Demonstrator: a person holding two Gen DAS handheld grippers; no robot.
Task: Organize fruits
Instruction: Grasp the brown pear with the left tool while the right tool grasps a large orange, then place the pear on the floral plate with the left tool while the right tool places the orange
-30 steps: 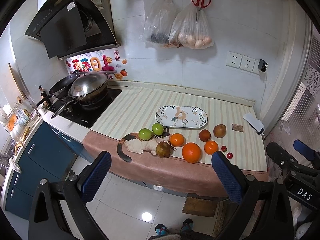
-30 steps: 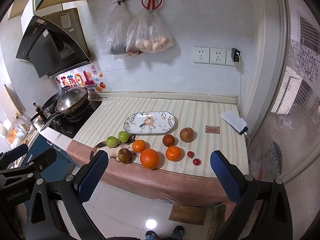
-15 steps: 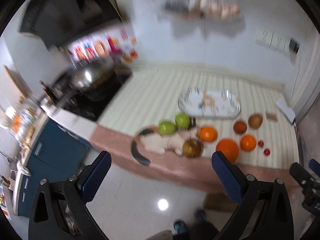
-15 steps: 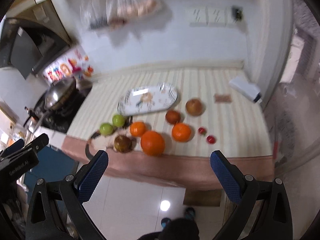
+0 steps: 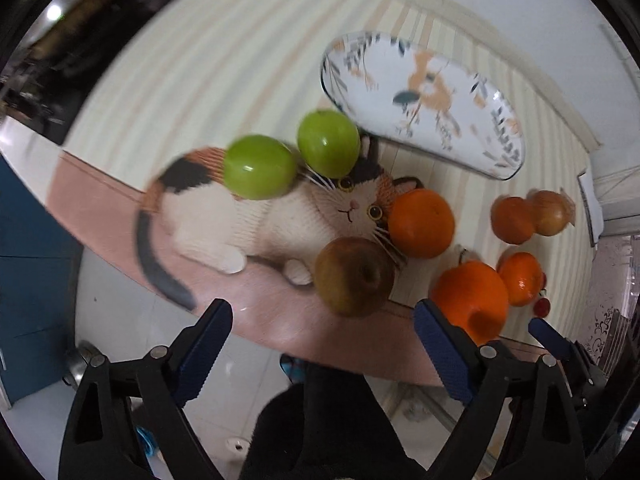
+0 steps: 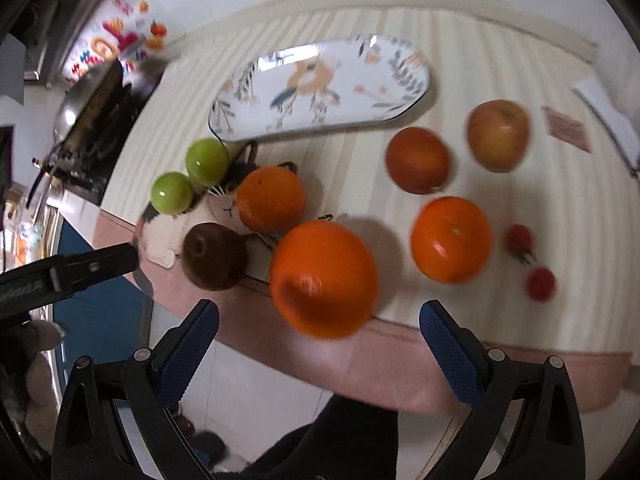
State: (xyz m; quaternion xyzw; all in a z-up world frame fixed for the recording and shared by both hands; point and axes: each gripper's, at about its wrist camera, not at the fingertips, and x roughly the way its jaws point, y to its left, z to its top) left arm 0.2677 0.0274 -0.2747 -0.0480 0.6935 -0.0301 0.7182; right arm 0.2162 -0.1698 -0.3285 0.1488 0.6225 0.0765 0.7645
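Fruit lies on a striped counter in front of an oval patterned plate (image 5: 424, 100), which also shows in the right wrist view (image 6: 320, 88). Two green apples (image 5: 260, 166) (image 5: 328, 148) and a brown pear (image 5: 354, 276) rest on a cat-shaped mat (image 5: 256, 216). Several oranges include a large one (image 6: 322, 278) near the front edge. An apple (image 6: 498, 134) and two small red fruits (image 6: 540, 284) lie at the right. My left gripper (image 5: 322, 348) is open just short of the brown pear. My right gripper (image 6: 320, 348) is open just short of the large orange.
A stove with a lidded wok (image 6: 86, 100) stands at the left end of the counter. A small brown card (image 6: 566, 128) and a white cloth (image 6: 608, 104) lie at the right. The counter's front edge (image 6: 400, 356) drops to a tiled floor.
Both grippers have moved forward and down towards the counter, so the fruit looks much larger. Both stay open. No fruit has moved.
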